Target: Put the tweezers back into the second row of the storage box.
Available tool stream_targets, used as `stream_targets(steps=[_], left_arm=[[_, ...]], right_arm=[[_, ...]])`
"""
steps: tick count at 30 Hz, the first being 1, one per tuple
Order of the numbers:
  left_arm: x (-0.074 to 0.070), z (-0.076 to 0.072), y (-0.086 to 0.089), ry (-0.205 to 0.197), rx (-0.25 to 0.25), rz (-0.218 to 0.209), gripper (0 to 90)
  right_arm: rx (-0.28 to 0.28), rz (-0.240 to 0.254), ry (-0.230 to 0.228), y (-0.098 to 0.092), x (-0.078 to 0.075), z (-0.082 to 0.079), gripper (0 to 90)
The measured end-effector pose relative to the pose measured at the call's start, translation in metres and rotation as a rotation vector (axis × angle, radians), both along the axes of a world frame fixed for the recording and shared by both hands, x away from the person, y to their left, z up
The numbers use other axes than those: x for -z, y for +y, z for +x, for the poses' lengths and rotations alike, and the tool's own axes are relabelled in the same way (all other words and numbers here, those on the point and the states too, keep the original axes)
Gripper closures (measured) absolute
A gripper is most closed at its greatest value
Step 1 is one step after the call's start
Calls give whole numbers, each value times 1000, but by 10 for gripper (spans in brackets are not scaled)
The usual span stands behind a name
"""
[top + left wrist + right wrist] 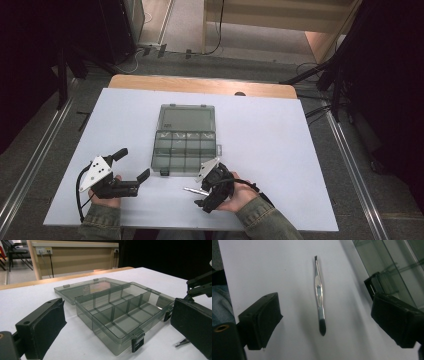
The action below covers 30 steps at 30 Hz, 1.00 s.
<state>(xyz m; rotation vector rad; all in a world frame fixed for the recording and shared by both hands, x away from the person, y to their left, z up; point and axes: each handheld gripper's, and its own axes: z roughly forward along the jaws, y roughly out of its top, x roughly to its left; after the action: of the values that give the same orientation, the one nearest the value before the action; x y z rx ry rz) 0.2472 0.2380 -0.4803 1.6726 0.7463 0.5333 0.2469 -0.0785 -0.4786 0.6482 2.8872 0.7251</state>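
While my right gripper (pixel 322 315) hangs with its jaws spread wide, the slim silver metal tweezers with a black tip (pixel 319 293) lie flat on the white table (pixel 280 135) between them. Just beyond sits the open smoky clear plastic compartment box (pixel 183 147), and my left gripper (pixel 134 164), also gaping and empty, rests near its left corner

Both forearms wear olive-green denim-like sleeves (pixel 100 220) with stitched cuffs. The left gripper (pixel 134 163) is black, topped by a pale grey three-cornered plate (pixel 96 172) dotted with dark screws, and a black cable (pixel 79 197) loops from its rear. The right gripper (pixel 324 320) is black too, with a grey plate and a black cable. Each jaw is a blocky black bar faced with a dark, foam-like pad; one shows a brass-coloured hole near its base.
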Motion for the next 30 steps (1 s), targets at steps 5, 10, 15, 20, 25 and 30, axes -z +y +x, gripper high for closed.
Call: stream_targets(steps=[5, 10, 15, 20, 25, 30], left_arm=[[0, 0, 0, 0, 0, 0, 0], [0, 0, 0, 3, 2, 4, 0], [0, -1, 1, 4, 1, 3, 0], [0, -1, 2, 4, -2, 3, 0], [1, -1, 2, 4, -2, 2, 0], [1, -1, 2, 4, -2, 1, 0]], right_arm=[[-31, -47, 8, 11, -1, 4, 223], [-47, -105, 28, 22, 0, 8, 421], [-34, -129, 49, 28, 0, 14, 544], [-57, -169, 61, 36, 1, 16, 680], [-82, -186, 60, 40, 0, 15, 855], [-100, -137, 112, 32, -1, 18, 863]])
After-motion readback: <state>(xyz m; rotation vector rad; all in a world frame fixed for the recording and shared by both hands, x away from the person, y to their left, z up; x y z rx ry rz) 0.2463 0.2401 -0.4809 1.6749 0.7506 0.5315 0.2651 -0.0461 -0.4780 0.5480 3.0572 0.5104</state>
